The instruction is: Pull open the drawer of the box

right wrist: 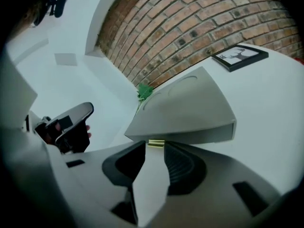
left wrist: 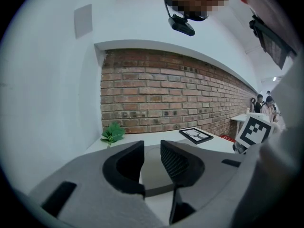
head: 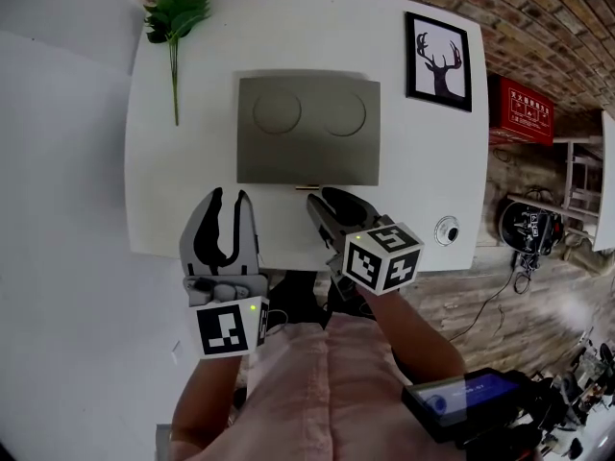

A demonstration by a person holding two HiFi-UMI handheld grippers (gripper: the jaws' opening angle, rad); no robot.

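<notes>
A flat grey box [head: 307,131] with two circles pressed into its lid lies mid-table. A small gold drawer handle [head: 306,187] sticks out of its near face. My right gripper [head: 327,200] is open just in front of that handle. In the right gripper view the handle [right wrist: 156,143] sits right beyond the tips of the right gripper [right wrist: 154,148], in line with the gap and untouched, under the box [right wrist: 190,108]. My left gripper [head: 228,200] stands open and empty to the left, before the box's near left corner. The left gripper [left wrist: 151,151] looks level over the box [left wrist: 151,170].
The white table [head: 192,161] carries a green leaf sprig [head: 175,17] at the far left, a framed deer picture [head: 439,60] at the far right and a small round object [head: 447,230] near the right front edge. A red case [head: 524,110] lies on the wooden floor beyond.
</notes>
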